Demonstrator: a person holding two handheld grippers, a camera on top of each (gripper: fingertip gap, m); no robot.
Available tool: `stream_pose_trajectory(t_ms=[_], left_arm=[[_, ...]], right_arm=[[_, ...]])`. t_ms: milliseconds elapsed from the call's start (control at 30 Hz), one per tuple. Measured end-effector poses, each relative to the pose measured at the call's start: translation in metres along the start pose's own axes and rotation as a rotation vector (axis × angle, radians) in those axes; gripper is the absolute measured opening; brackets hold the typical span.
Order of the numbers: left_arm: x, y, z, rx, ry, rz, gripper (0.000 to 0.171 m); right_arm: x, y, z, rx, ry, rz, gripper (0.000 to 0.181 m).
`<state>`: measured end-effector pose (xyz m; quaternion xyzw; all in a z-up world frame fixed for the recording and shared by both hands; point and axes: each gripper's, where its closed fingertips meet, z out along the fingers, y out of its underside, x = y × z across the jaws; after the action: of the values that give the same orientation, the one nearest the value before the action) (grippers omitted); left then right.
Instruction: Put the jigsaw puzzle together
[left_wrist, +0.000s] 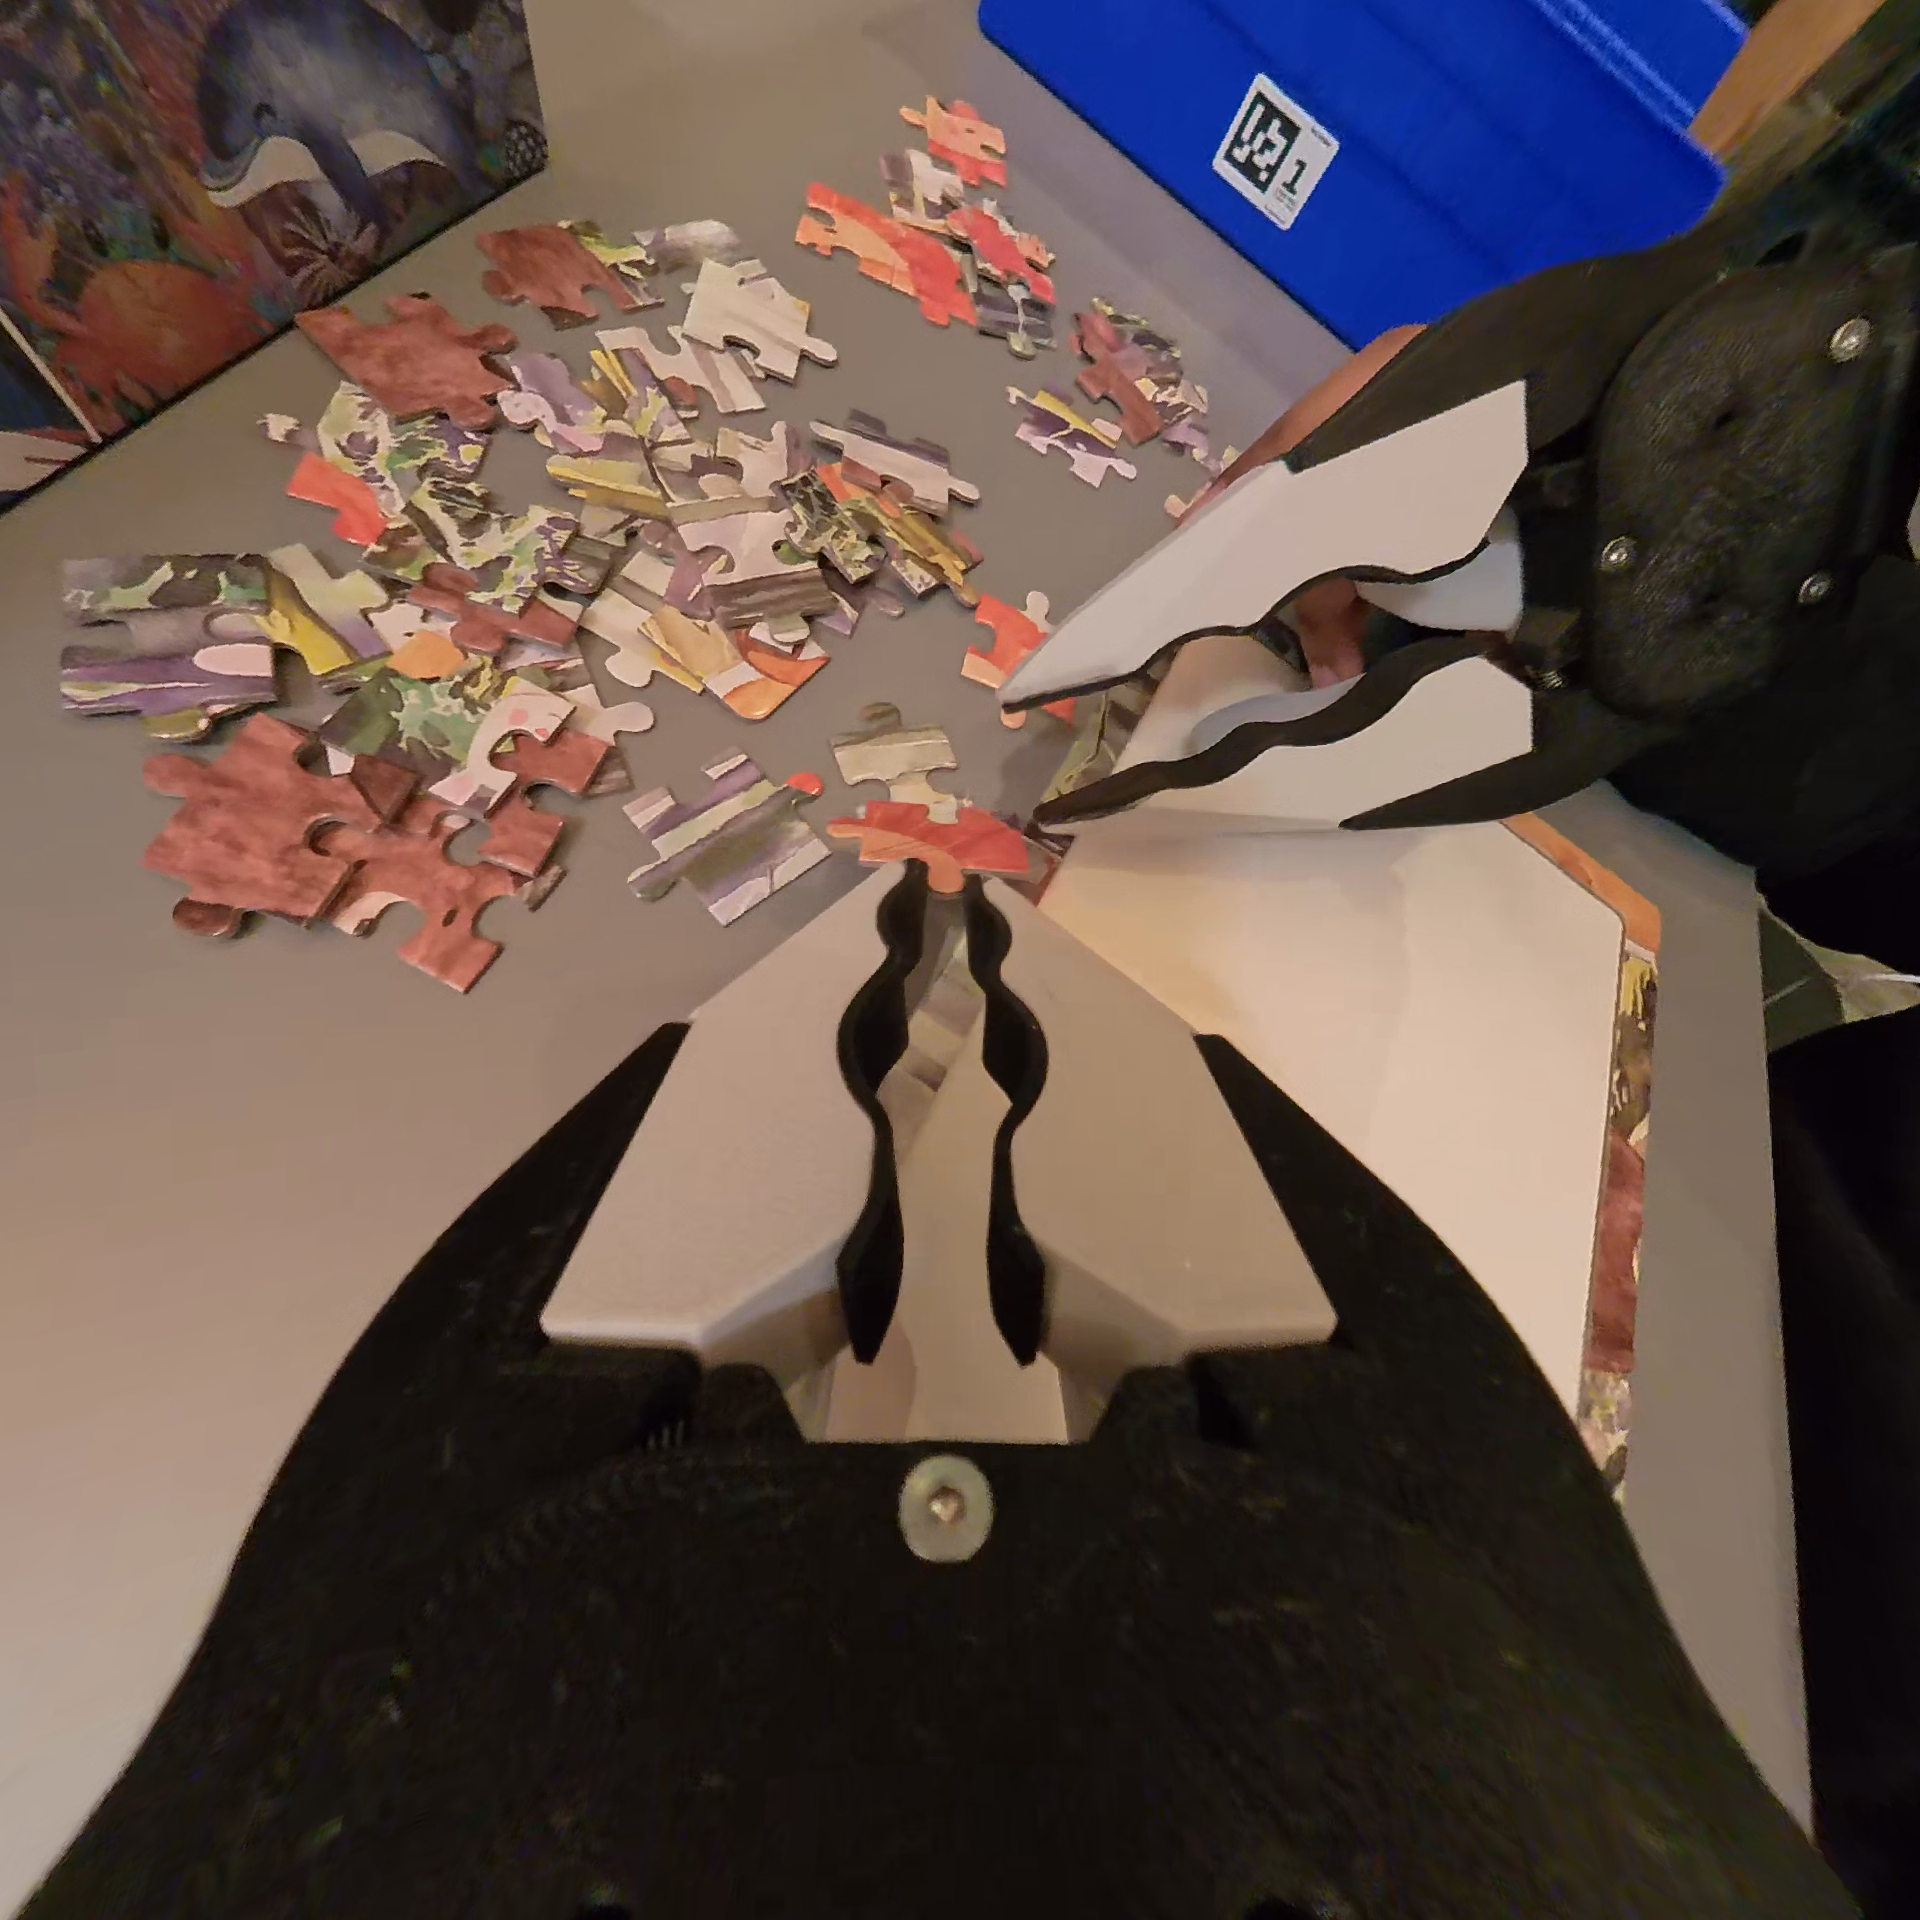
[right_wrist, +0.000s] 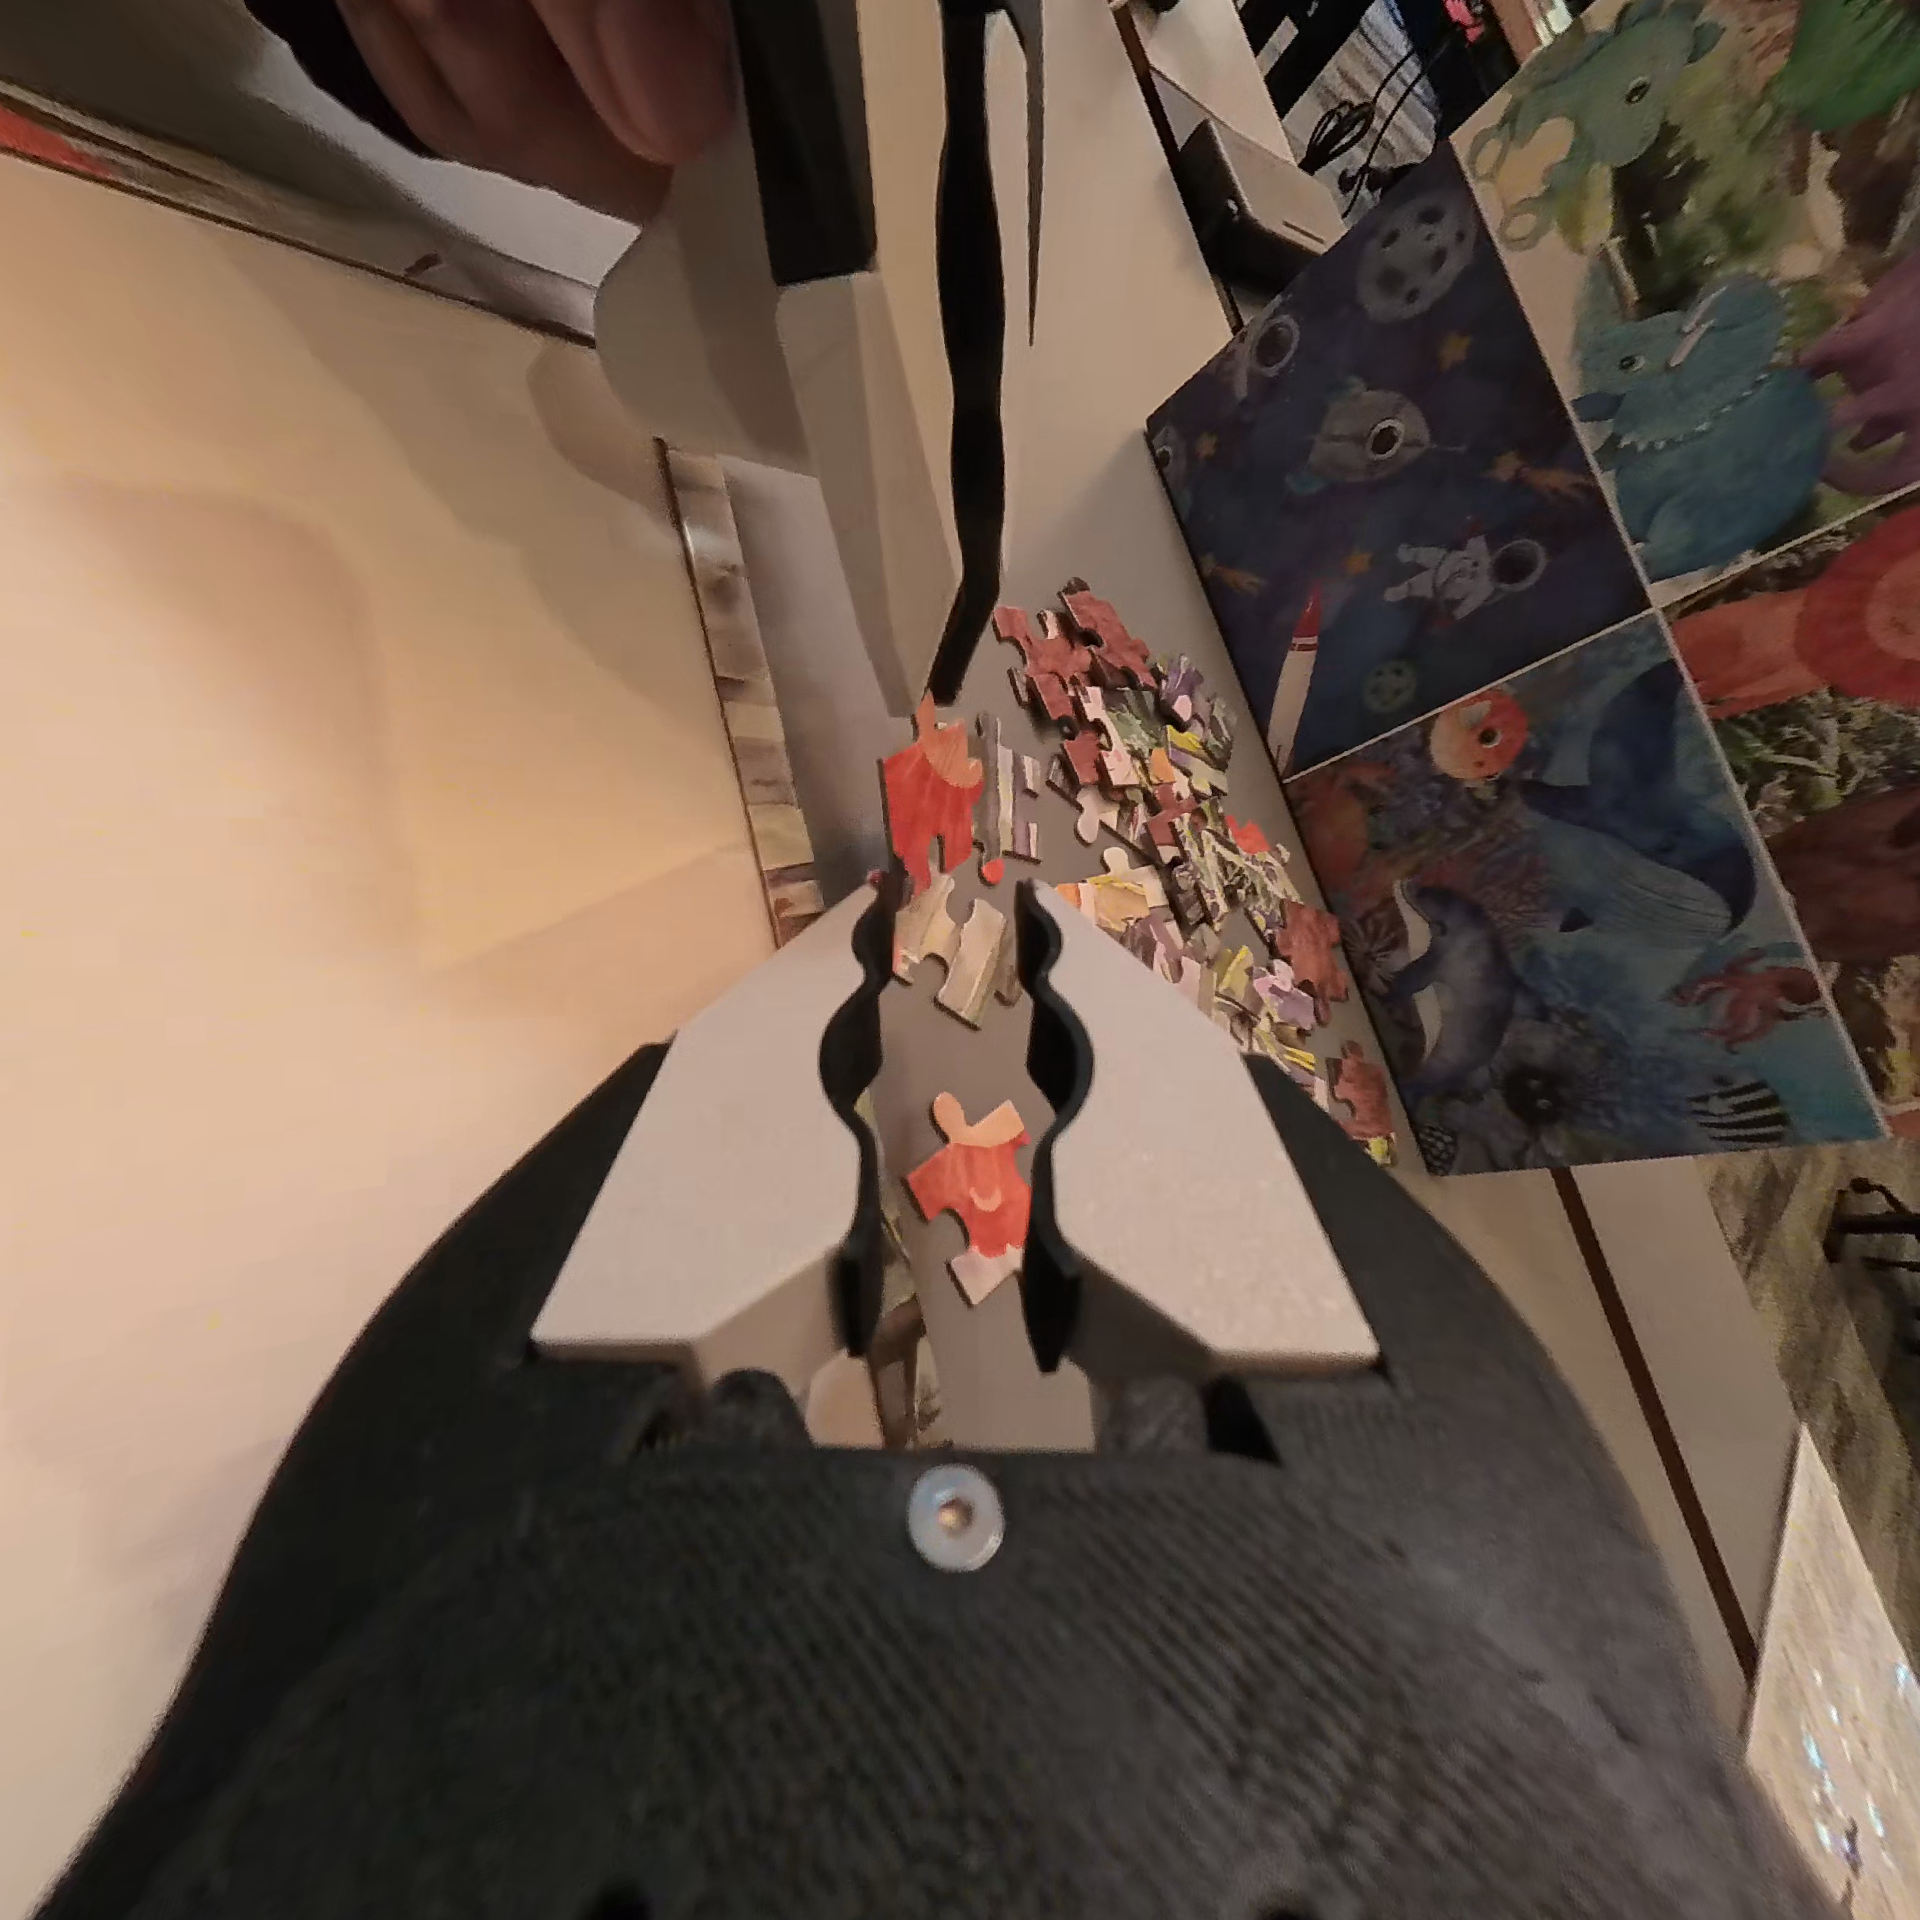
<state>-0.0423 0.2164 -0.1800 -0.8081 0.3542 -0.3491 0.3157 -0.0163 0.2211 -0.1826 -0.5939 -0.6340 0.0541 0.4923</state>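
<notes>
Two hand-held grippers are meeting over my bench: my left hand-held gripper (left_wrist: 940, 883) is pinching a red puzzle piece (left_wrist: 940, 840) by its near tab, its long axis lying left-right, while my right hand-held gripper (right_wrist: 951, 894), jaws narrowly parted and empty, is hovering just right of it.

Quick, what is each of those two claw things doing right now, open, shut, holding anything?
Left gripper: shut on a red puzzle piece, pinched at its tab.
Right gripper: open, holding nothing; loose pieces lie on the table beneath it.

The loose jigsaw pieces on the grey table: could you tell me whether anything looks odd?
Nothing is damaged. The loose cardboard jigsaw pieces lie jumbled and overlapping on the grey table, as expected. One red piece is pinched in the left claw.
</notes>
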Motion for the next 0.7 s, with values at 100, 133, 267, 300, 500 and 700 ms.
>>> stream_pose_trajectory(t_ms=[100,133,267,300,500,700], left_arm=[[0.0044,-0.0014,0.0008,0.007,0.016,-0.002,0.005],[0.0049,-0.0017,0.0008,0.009,0.016,0.0,0.005],[0.0057,-0.0028,0.0,0.014,0.019,0.0,0.005],[0.0052,-0.0028,-0.0002,0.015,0.018,-0.001,0.005],[0.0041,-0.0024,0.0008,0.014,0.006,0.005,0.005],[0.0088,-0.004,0.0012,0.021,0.02,0.007,0.005]], right_arm=[[-0.0011,-0.0008,-0.0001,0.004,-0.003,0.0,0.022],[-0.001,-0.0007,-0.0002,0.003,-0.001,-0.003,0.022],[-0.0012,-0.002,-0.001,0.012,-0.002,-0.006,0.021],[-0.0012,-0.0027,-0.0014,0.016,-0.002,-0.006,0.021],[-0.0037,-0.0063,-0.0024,0.038,-0.021,0.011,0.021],[-0.0029,-0.0076,-0.0035,0.046,-0.018,0.014,0.02]])
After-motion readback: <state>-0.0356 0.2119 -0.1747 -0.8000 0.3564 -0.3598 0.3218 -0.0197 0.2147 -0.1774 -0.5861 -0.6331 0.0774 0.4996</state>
